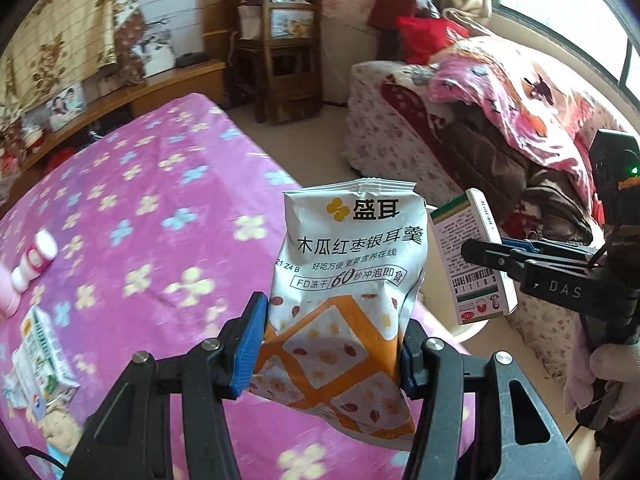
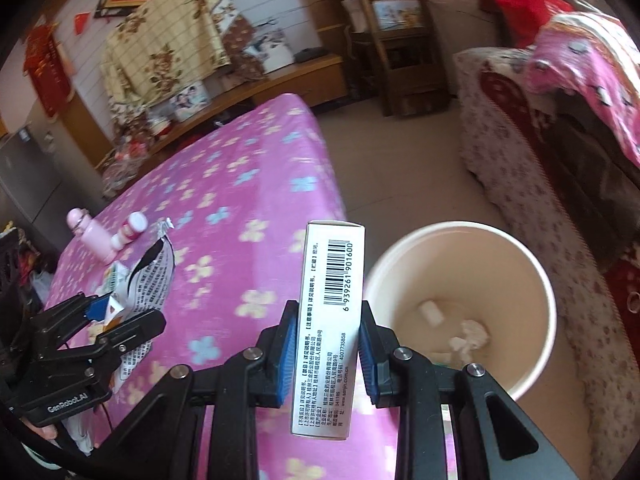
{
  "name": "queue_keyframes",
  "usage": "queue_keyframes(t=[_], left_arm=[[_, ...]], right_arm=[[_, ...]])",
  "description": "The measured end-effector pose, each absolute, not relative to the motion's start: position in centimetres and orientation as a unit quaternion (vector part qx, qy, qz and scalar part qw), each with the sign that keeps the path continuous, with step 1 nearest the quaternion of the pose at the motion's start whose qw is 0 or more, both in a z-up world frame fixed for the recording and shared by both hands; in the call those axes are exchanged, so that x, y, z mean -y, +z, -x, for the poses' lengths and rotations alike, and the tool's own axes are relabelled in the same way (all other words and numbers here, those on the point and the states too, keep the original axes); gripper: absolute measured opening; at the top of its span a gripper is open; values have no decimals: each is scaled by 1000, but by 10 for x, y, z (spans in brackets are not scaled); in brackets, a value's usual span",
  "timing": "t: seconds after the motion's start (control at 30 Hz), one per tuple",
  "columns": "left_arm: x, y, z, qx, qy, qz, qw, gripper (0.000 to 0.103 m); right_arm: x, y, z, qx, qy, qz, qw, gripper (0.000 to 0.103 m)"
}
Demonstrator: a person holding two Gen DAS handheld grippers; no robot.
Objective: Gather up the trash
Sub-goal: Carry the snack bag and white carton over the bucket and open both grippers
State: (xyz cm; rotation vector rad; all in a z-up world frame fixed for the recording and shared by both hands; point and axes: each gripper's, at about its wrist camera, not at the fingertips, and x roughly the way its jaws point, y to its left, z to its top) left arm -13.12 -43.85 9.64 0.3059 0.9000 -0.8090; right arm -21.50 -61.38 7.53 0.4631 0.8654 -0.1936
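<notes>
My left gripper [image 1: 332,344] is shut on a white and orange snack bag [image 1: 344,280], held upright above the pink bed's edge. My right gripper [image 2: 328,340] is shut on a white medicine box [image 2: 330,320], held upright just left of a cream waste bin [image 2: 536,280] that has white crumpled scraps inside. In the left wrist view the right gripper [image 1: 480,254] holds the box [image 1: 472,256] to the right of the bag. In the right wrist view the left gripper [image 2: 120,316] shows at the lower left with the bag [image 2: 154,268].
A pink flowered bedspread [image 1: 160,184] carries a small yogurt bottle [image 1: 36,258], a crushed carton [image 1: 40,356] and a pink bottle [image 2: 94,236]. A sofa with blankets [image 1: 500,120] stands to the right. A wooden chair [image 1: 288,48] and shelf stand at the back.
</notes>
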Motion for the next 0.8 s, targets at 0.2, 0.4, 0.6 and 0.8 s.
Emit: queue_keyframes(t=[0.2,0.4,0.6,0.8], left_arm=[[483,79,137,-438,-401,-147,791,57],[522,61,141,-458,-417,-148,771,58],[544,51,139,-471,-430,-123,761,64],[548,47,132,-481,-445,-95,749,74]], right_arm=[[654,54,234,-420,-132,-238,866,30],[684,30,243,-432,-164,-247,852,30],[702,9,245,-440,-190,-260,838,30],[719,-2,250,-418,-195,-298,836,33]])
